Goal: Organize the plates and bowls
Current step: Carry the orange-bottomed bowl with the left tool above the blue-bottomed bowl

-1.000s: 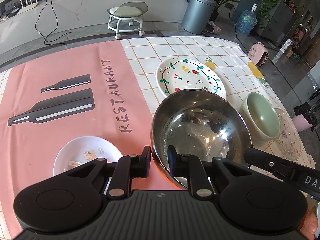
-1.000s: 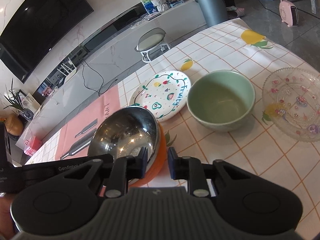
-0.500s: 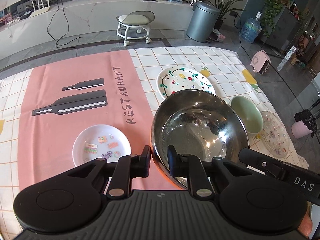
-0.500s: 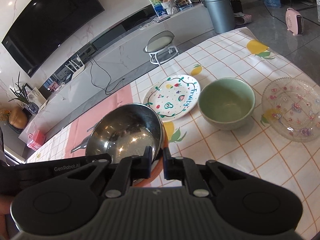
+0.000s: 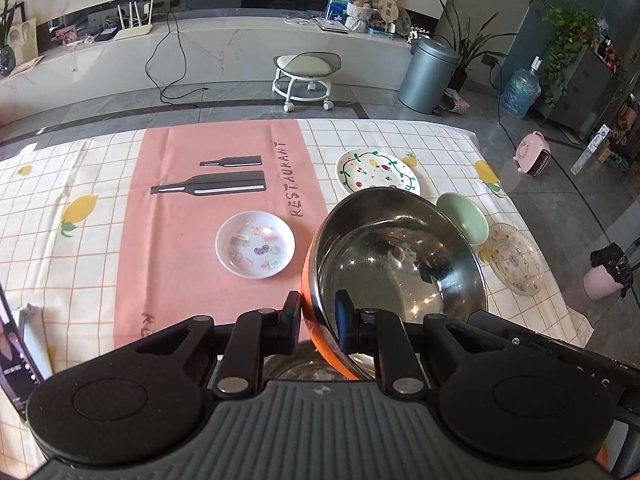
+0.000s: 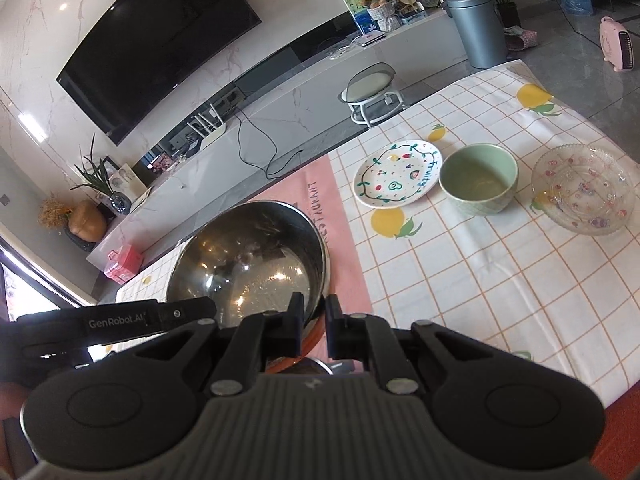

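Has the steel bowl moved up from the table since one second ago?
Yes. The steel bowl, gripped by both grippers, has risen: in the left wrist view the small white plate and the pink cloth now look smaller and lie further below it.

Your left gripper (image 5: 317, 316) and right gripper (image 6: 313, 326) sit on opposite sides of the metal bowl (image 5: 396, 268), each with the rim between its jaws, bowl raised off the tablecloth (image 5: 100, 216). Below it, another bowl (image 5: 300, 370) is partly visible under the grippers. On the runner (image 5: 224, 184), left of the metal bowl, you have the small plate (image 5: 255, 245), just before the two bottle prints. Behind the metal bowl lies the painted plate (image 6: 398, 179); to its right the ceramic bowl (image 6: 478, 179), nearly touching it; right again the glass plate (image 6: 584, 188), near the table's right edge. Beyond the table, on the floor: a stool (image 5: 306, 76), a bin (image 5: 430, 74) to its right.
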